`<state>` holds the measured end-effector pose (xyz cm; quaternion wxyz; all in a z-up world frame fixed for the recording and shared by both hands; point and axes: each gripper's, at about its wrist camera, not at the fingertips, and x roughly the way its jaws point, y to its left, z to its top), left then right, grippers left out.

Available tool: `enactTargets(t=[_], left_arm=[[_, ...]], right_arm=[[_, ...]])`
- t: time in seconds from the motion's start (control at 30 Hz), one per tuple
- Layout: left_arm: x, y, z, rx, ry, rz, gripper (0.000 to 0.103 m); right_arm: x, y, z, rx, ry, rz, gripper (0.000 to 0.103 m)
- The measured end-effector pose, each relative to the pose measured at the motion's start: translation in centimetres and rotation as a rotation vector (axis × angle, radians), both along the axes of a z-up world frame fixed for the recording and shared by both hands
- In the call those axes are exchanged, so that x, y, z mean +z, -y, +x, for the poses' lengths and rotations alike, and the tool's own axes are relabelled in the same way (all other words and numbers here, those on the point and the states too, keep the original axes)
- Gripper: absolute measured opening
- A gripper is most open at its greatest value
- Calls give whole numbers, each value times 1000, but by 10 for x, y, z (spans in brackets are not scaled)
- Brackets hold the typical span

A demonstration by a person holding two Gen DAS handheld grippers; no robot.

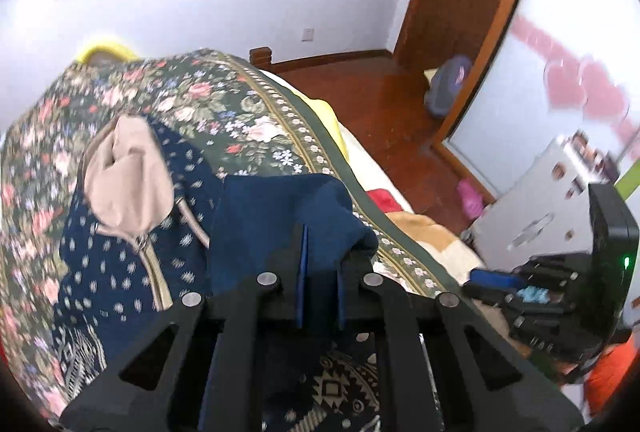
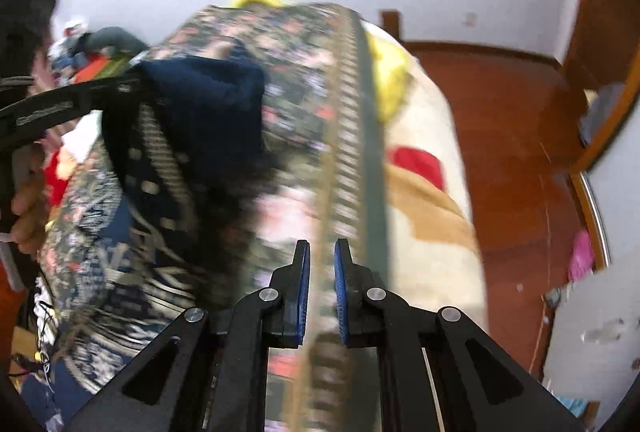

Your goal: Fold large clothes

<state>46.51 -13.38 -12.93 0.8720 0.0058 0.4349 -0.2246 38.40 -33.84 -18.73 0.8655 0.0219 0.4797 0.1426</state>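
Note:
A navy patterned zip jacket with a beige hood lies on the floral bedspread. In the left wrist view my left gripper is shut on a plain navy fold of the jacket and holds it lifted over the body. In the right wrist view the left gripper shows at the upper left with the navy fold hanging from it. My right gripper hangs over the bedspread's border, its jaws a little apart with nothing between them. It also shows in the left wrist view.
The bed's right edge drops to a red-brown wood floor. A cream blanket hangs over that side. A wooden door frame, a white cabinet and a pink object stand at the right. Clutter lies at the bed's far left.

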Motion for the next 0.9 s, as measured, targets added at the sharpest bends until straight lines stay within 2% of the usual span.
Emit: enactTargets(t=[0.07, 0.2, 0.3, 0.4, 0.47, 0.53, 0.6, 0.7, 0.77, 0.8, 0.83, 0.9], left_arm=[[-2, -6, 2, 11, -32, -28, 11], [-11, 4, 5, -3, -78, -65, 11], [-17, 16, 6, -18, -107, -88, 11], [-19, 23, 7, -34, -118, -105, 11], [-15, 20, 4, -40, -108, -121, 9], [-8, 13, 1, -38, -84, -131, 8], [2, 1, -5, -23, -37, -118, 7], [13, -33, -16, 24, 10, -98, 7], [14, -61, -23, 59, 27, -76, 6], [12, -81, -29, 88, 35, -52, 6], [8, -96, -33, 111, 40, -30, 6], [-3, -127, -40, 152, 28, -3, 6]], right_arm=[[13, -25, -6, 41, 39, 39, 7], [15, -57, -7, 80, 31, 106, 7], [-1, -73, -3, 71, -3, 73, 7], [-29, -78, 6, 44, -57, -8, 7], [-48, -77, 15, 21, -91, -74, 7], [-61, -72, 20, 1, -105, -60, 7], [-63, -69, 22, -7, -96, -41, 7], [-61, -73, 21, 10, -80, -85, 8], [-61, -78, 18, 17, -60, -135, 15], [-61, -81, 18, 20, -42, -172, 26], [-61, -85, 16, 15, -12, -240, 48], [-62, -84, 11, -26, 50, -355, 82]])
